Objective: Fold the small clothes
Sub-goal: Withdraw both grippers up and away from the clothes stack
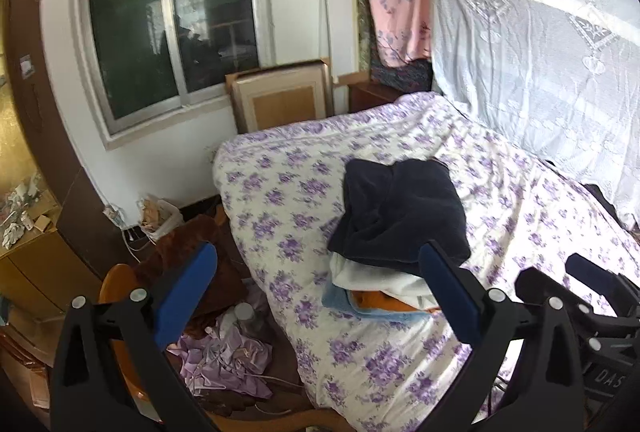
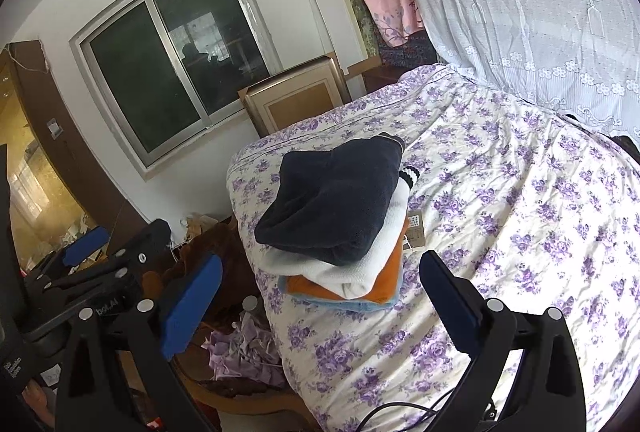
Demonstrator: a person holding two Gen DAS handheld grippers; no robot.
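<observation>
A bed under a white quilt with purple flowers (image 2: 520, 212) fills the frame from three to six o'clock. Near its nine o'clock edge sits a stack of folded clothes: navy fleece (image 2: 332, 200) over white knit (image 2: 376, 256), orange (image 2: 384, 284) and light blue. Left tongs (image 1: 316, 296) and right tongs (image 2: 320, 306) gape wide at six o'clock, gripping nothing.

Left tool (image 1: 316, 296) wide open, empty — navy garment (image 1: 400, 210) tops stack on bed (image 1: 520, 192).
</observation>
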